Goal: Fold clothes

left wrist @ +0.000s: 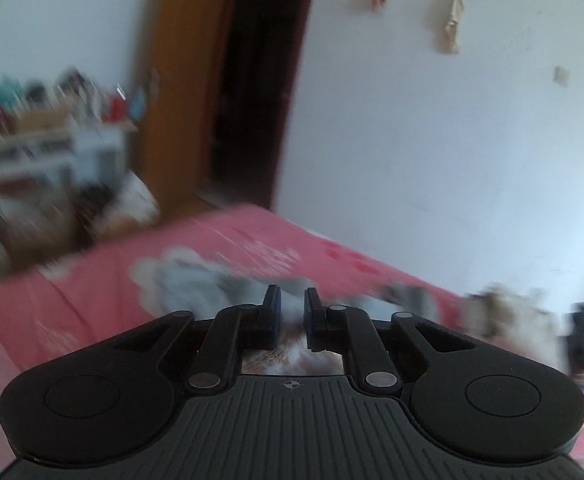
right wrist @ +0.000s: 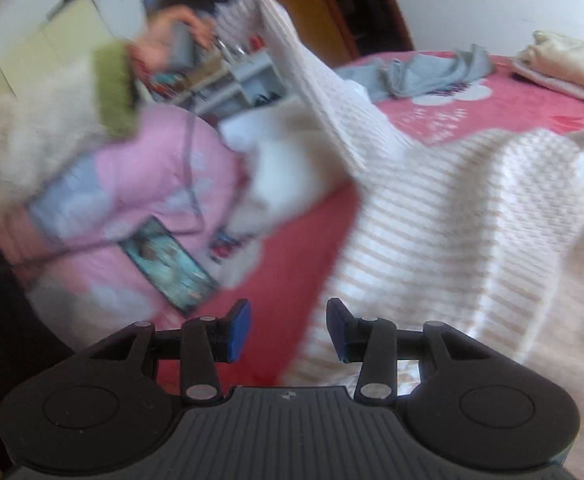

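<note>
The left gripper (left wrist: pixel 292 308) pinches a cream waffle-knit garment (right wrist: pixel 451 220), lifted above the pink bed sheet (right wrist: pixel 511 108). The right gripper (right wrist: pixel 288 330) has fingers spread, holding nothing.

Both wrist views look forward over the pink bed (left wrist: pixel 92 304).

A phone (right wrist: pixel 170 266) lies on pink bedding (right wrist: pixel 148 176); blurred, perhaps cluttered shelves (left wrist: pixel 52 140).
</note>
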`<move>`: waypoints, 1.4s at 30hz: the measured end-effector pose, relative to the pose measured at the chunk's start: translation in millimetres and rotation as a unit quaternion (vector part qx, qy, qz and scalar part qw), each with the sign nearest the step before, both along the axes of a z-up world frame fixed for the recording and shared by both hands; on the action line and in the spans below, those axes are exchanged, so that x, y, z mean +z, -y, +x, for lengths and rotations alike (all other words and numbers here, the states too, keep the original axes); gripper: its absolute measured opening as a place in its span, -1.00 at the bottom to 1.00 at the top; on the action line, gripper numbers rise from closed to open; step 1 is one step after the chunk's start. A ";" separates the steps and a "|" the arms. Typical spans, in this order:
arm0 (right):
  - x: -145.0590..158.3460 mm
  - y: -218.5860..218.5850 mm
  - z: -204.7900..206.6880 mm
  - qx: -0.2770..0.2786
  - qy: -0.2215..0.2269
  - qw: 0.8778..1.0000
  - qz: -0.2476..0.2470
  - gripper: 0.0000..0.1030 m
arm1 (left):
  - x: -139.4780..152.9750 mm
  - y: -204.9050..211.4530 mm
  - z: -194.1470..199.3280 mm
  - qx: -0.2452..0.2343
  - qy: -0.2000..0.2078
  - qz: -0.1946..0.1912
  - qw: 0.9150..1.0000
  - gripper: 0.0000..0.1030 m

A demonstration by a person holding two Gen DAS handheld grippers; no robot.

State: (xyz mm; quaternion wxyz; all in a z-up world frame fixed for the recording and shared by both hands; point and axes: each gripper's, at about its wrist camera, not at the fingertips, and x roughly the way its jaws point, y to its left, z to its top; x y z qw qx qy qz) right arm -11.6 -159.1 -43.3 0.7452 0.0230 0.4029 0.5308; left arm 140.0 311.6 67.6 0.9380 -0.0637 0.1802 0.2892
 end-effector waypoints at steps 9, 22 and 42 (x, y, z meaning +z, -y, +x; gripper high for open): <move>-14.2 41.7 23.0 -0.079 -0.104 0.991 0.016 0.14 | -12.9 12.2 -10.1 -0.046 -0.085 -0.040 0.995 -0.27; -66.3 113.5 21.0 -0.205 -0.244 0.947 -0.036 0.16 | -31.7 147.3 -57.4 -0.372 -0.192 -0.226 0.879 0.00; -83.1 109.9 -18.8 -0.198 -0.234 0.947 -0.099 -0.89 | -180.9 227.9 -204.5 -0.597 -0.401 -0.235 0.654 0.00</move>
